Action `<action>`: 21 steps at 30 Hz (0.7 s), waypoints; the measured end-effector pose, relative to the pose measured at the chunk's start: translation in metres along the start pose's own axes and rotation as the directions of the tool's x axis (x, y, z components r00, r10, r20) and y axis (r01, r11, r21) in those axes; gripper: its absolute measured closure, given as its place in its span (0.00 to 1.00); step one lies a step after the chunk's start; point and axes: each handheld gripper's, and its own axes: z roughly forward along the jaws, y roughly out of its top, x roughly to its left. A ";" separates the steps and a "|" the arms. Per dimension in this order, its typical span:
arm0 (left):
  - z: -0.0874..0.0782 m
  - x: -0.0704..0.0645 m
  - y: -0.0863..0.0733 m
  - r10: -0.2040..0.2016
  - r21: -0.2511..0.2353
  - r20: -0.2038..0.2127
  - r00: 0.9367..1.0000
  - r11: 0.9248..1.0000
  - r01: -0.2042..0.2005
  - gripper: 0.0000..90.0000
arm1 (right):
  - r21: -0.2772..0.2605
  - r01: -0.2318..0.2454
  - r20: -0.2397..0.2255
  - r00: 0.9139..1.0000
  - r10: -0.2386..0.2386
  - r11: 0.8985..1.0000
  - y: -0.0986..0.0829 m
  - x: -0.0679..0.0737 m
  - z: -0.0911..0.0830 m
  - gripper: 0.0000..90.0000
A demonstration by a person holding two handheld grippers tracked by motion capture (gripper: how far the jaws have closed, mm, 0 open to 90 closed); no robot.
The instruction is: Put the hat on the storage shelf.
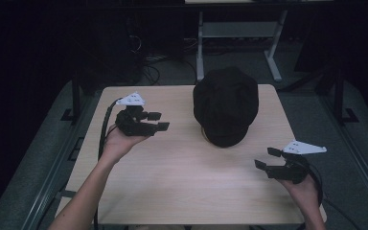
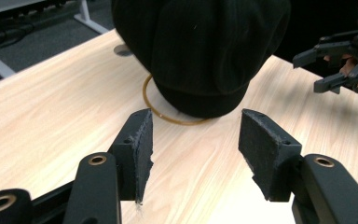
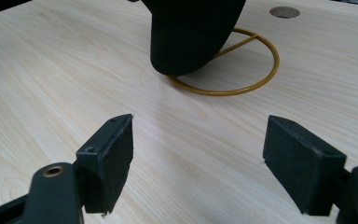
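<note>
Both grippers hover over the near tabletop point(image 1: 182, 187) with jaws wide and empty: the right gripper point(image 1: 267, 159) at the near right, the left gripper point(image 1: 157, 121) farther up on the left. Beyond them, a black cap point(image 1: 225, 105) sits on a gold wire stand point(image 3: 242, 84) toward the far edge. Judging from this, lifting it cleanly means pinching the soft brim, not the ring, and rising straight so the stand stays put.

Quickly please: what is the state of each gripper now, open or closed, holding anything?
Left gripper: open, holding nothing, facing the black hat.
Right gripper: open, holding nothing.
</note>
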 end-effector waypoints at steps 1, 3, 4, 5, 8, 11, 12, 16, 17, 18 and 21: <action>0.000 0.001 -0.003 0.000 0.002 -0.005 1.000 1.000 0.000 0.49 | 0.000 0.001 -0.001 1.000 -0.001 1.000 0.000 0.000 0.000 0.27; -0.002 0.003 -0.008 -0.004 0.004 -0.010 1.000 1.000 0.004 0.49 | 0.012 -0.002 -0.003 1.000 0.002 1.000 0.000 0.000 0.001 0.27; -0.003 0.003 -0.010 -0.011 0.001 -0.009 1.000 1.000 0.011 0.49 | 0.012 -0.001 -0.004 1.000 0.001 1.000 0.000 0.000 0.001 0.27; -0.005 0.004 -0.014 -0.024 -0.012 -0.004 1.000 1.000 0.024 0.49 | 0.013 -0.001 -0.004 1.000 0.001 1.000 0.000 0.001 0.001 0.27; -0.009 0.003 -0.022 -0.020 -0.020 -0.017 1.000 1.000 0.020 0.49 | 0.011 0.003 0.001 1.000 -0.003 1.000 0.000 0.001 0.001 0.27; -0.012 0.001 -0.026 -0.018 -0.021 -0.026 1.000 1.000 0.017 0.49 | 0.014 0.002 0.001 1.000 -0.002 1.000 0.000 0.001 0.001 0.27; -0.013 0.001 -0.028 -0.019 -0.027 -0.029 0.999 0.999 0.018 0.49 | 0.015 0.002 0.000 1.000 -0.002 1.000 0.000 0.002 0.001 0.27; -0.016 -0.001 -0.035 -0.021 -0.025 -0.041 0.999 0.999 0.020 0.49 | 0.018 0.004 0.000 1.000 -0.004 1.000 0.000 0.002 0.002 0.27; -0.016 -0.001 -0.037 -0.019 -0.024 -0.045 0.999 1.000 0.018 0.49 | 0.018 0.005 0.000 1.000 -0.005 1.000 0.000 0.002 0.002 0.27; -0.017 -0.002 -0.040 -0.025 -0.028 -0.047 0.999 0.999 0.024 0.49 | 0.019 0.006 0.000 1.000 -0.006 1.000 0.000 0.003 0.002 0.27; -0.018 -0.004 -0.046 -0.019 -0.024 -0.059 0.998 1.000 0.018 0.48 | 0.019 0.006 0.000 1.000 -0.006 1.000 0.000 0.003 0.002 0.27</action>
